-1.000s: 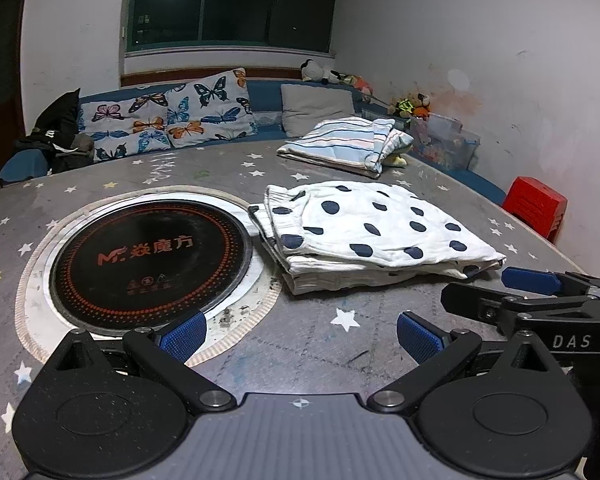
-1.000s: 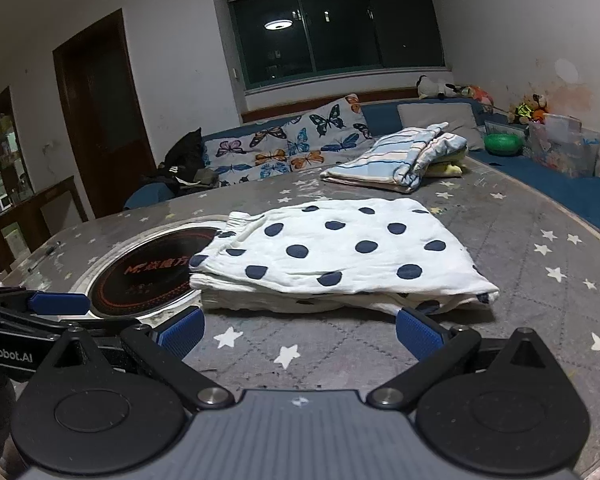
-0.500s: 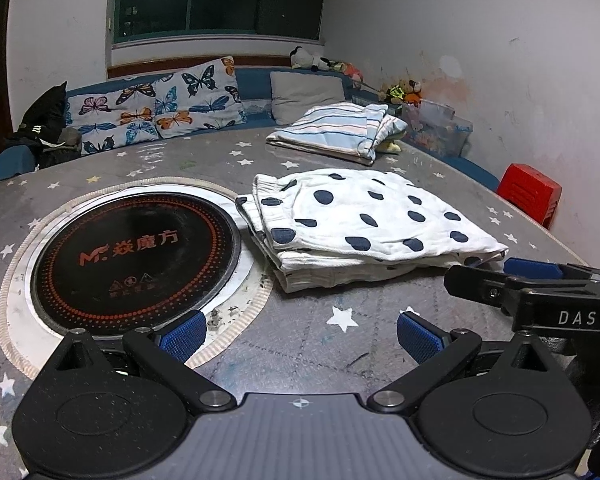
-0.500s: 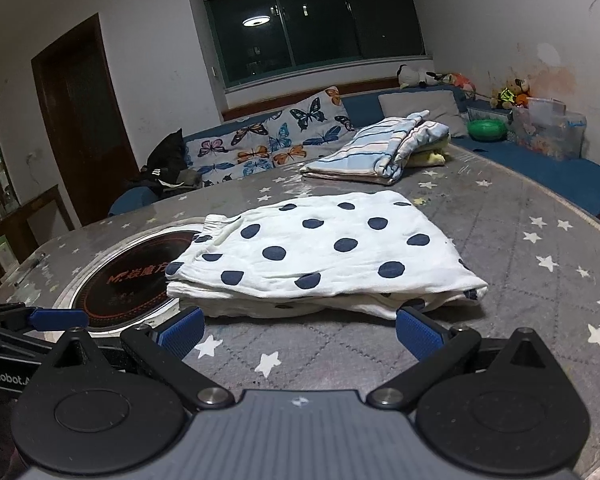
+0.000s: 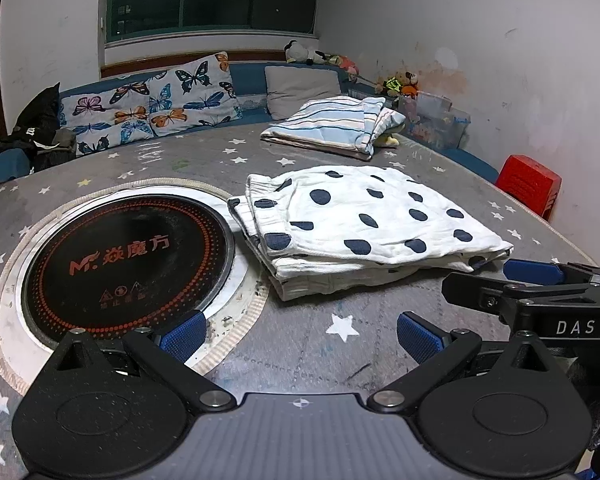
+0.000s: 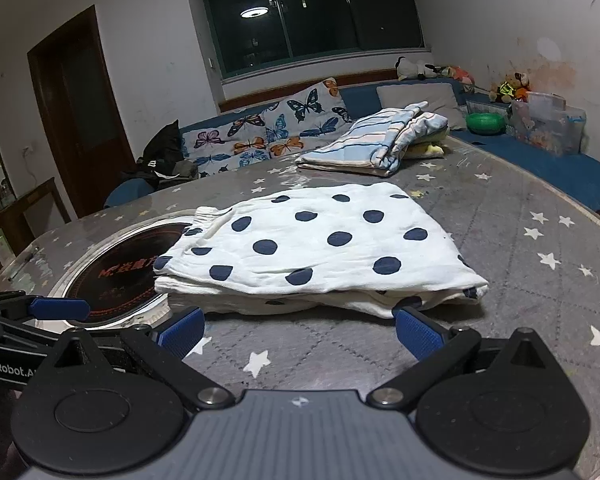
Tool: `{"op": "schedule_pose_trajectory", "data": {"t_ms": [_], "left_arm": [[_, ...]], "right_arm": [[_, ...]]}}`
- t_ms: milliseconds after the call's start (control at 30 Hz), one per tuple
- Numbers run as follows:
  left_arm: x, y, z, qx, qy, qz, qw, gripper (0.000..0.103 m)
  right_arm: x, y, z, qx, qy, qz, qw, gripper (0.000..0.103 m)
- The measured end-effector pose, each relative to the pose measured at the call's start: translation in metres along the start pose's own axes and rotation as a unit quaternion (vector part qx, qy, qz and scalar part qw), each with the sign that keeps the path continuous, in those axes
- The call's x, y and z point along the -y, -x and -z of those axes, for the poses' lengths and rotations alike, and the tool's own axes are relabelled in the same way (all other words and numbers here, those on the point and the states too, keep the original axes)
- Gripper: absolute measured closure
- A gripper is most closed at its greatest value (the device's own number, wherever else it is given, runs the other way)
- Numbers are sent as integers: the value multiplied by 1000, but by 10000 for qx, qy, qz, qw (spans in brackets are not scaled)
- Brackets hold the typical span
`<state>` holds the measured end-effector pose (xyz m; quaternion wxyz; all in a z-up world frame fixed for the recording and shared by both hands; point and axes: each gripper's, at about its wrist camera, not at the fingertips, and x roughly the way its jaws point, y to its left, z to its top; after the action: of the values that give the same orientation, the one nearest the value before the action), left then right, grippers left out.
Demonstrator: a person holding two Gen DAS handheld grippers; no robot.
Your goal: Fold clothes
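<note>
Beside the hob (image 5: 128,260) on the worktop (image 5: 340,340) lies the dotted garment (image 5: 364,220), folded flat in layers, edges stacked. Bare worktop fronts it, where left gripper (image 5: 300,334) and right gripper (image 6: 300,330) gape wide, empty.

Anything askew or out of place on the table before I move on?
Mostly tidy. The polka-dot garment lies folded, but its waistband end overlaps the rim of the round cooktop. Lower layers stick out unevenly at the near edge. Both claws are open and empty.
</note>
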<state>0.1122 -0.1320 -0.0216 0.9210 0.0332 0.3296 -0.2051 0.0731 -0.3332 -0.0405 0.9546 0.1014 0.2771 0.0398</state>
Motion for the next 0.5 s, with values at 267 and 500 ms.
{"op": "schedule_pose_trajectory", "data": {"t_ms": [267,500], "left_arm": [[2,-9,-4,-91,-82,-17,9999,0],[3,-16,-7,-143,-135,-25,9998,0]], "right_arm": [[6,-6,-3,-35,-16,24,10000,0],[10,-12,-5,-75,-22,35,10000,0]]}}
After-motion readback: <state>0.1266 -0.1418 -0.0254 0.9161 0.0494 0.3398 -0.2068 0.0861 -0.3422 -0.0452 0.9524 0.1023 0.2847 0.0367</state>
